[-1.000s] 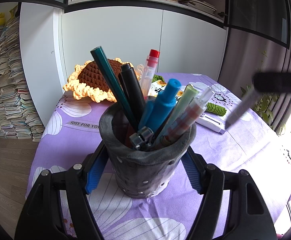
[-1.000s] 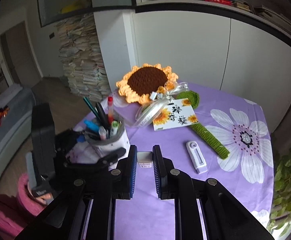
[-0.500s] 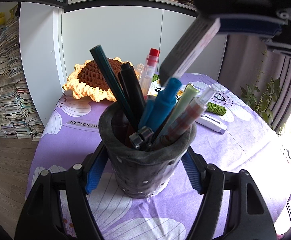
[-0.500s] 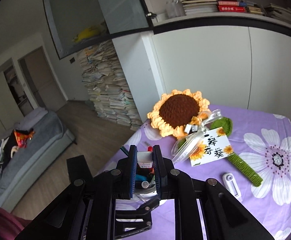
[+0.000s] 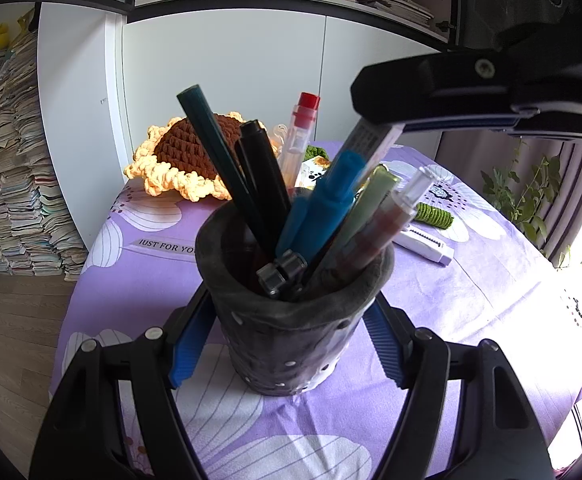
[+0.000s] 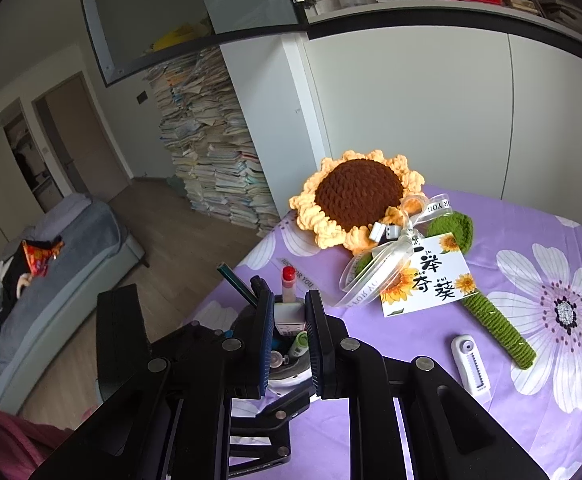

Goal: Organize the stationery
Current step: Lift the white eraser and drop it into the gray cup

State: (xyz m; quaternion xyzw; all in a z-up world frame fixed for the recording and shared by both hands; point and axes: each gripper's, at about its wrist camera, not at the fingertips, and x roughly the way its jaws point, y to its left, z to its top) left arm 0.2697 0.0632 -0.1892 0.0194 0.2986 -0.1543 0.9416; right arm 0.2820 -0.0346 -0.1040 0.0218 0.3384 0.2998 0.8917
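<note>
A dark grey pen holder (image 5: 291, 340) stands on the purple flowered tablecloth (image 5: 139, 280), packed with several pens (image 5: 323, 208), among them a red-capped one (image 5: 309, 104). My left gripper (image 5: 287, 320) is shut on the holder, its blue pads pressing on both sides. My right gripper (image 6: 289, 320) is shut on a white flat stick (image 6: 289, 314). In the left wrist view that stick (image 5: 371, 140) hangs slanted from above, its lower end among the pen tops. The right wrist view looks down past the stick onto the pens (image 6: 289, 276).
A crochet sunflower (image 6: 355, 196) with a green stem and a printed card (image 6: 427, 280) lies at the back of the table. A white correction tape (image 6: 471, 360) lies to the right. Tall stacks of books (image 6: 211, 152) stand on the floor beyond the table's left edge.
My right gripper has carried the white stick from the right side to above the pen holder, and its lower end now sits among the pen tops. The left gripper and holder have not moved.
</note>
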